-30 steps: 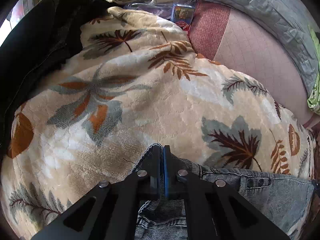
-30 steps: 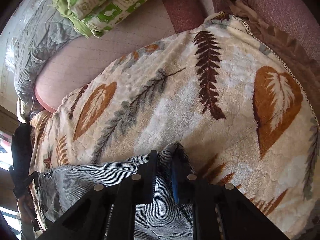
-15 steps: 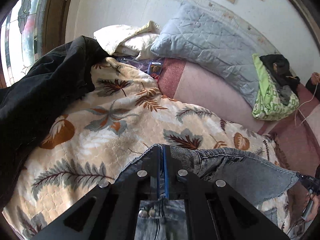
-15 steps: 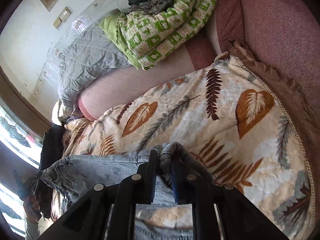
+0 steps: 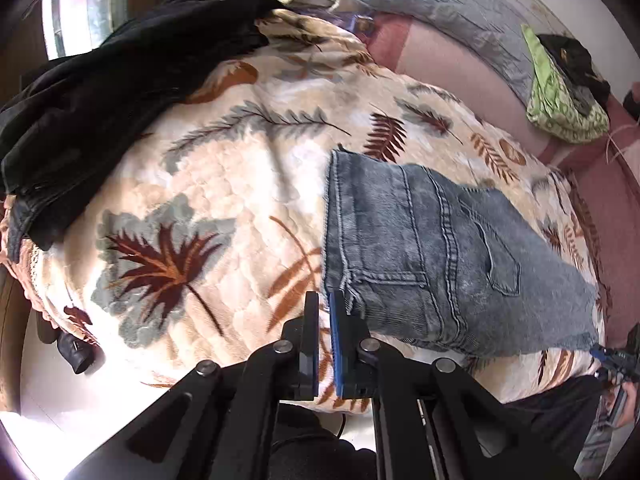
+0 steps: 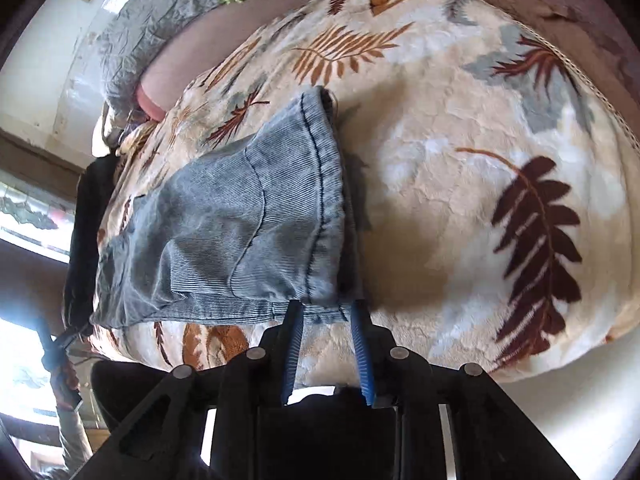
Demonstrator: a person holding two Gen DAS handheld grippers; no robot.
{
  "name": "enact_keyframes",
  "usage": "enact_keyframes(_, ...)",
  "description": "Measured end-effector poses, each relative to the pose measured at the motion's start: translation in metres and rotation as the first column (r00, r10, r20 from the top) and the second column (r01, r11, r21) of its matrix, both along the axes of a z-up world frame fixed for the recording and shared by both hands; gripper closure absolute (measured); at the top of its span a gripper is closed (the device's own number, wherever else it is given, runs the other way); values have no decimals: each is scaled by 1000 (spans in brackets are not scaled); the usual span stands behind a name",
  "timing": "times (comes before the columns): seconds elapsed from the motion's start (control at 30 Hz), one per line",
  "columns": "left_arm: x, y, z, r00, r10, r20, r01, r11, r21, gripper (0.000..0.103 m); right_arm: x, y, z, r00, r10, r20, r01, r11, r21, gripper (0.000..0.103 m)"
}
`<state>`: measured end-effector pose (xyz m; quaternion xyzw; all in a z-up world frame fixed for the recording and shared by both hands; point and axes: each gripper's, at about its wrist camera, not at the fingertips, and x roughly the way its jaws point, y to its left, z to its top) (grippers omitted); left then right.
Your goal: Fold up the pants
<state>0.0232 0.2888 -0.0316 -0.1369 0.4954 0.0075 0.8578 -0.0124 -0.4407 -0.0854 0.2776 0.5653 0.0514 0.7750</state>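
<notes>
The blue denim pants lie folded on the leaf-print blanket, waistband and back pocket up. My left gripper sits at the near left corner of the fold, jaws a narrow gap apart, holding nothing. In the right wrist view the pants show a hemmed edge. My right gripper is at the near right corner, jaws open, the denim edge just between the fingertips.
A black jacket lies on the blanket's far left. A grey quilted pillow and a green patterned bundle sit at the back on the pink sofa. The blanket's front edge drops to the pale floor.
Both grippers lifted the pants, carried them toward me, laid them folded on the blanket and let go. The right jaws opened wide; the left jaws parted slightly.
</notes>
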Motion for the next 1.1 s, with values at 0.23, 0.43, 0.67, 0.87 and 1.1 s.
enact_keyframes(0.23,8,-35,52,985,-51,164,52,999,-3,59,2,-12,50,985,-127,120,110,985,136,33)
enact_keyframes(0.43,38,-109,28,971,-198,135,205,978,-45,59,30,34,34,983,-144,110,86,907,412,29)
enact_keyframes(0.67,48,-134,-47,970,-228,-81,237,961,144,59,15,39,-1,982,-187,-33,188,933,307,30)
enact_keyframes(0.87,42,-145,-7,956,-278,91,258,948,188,59,-32,11,13,903,-426,-55,426,869,254,24)
enact_keyframes(1.1,54,-150,-21,948,-278,157,272,960,62,55,-36,0,-19,813,-575,-92,570,755,323,24)
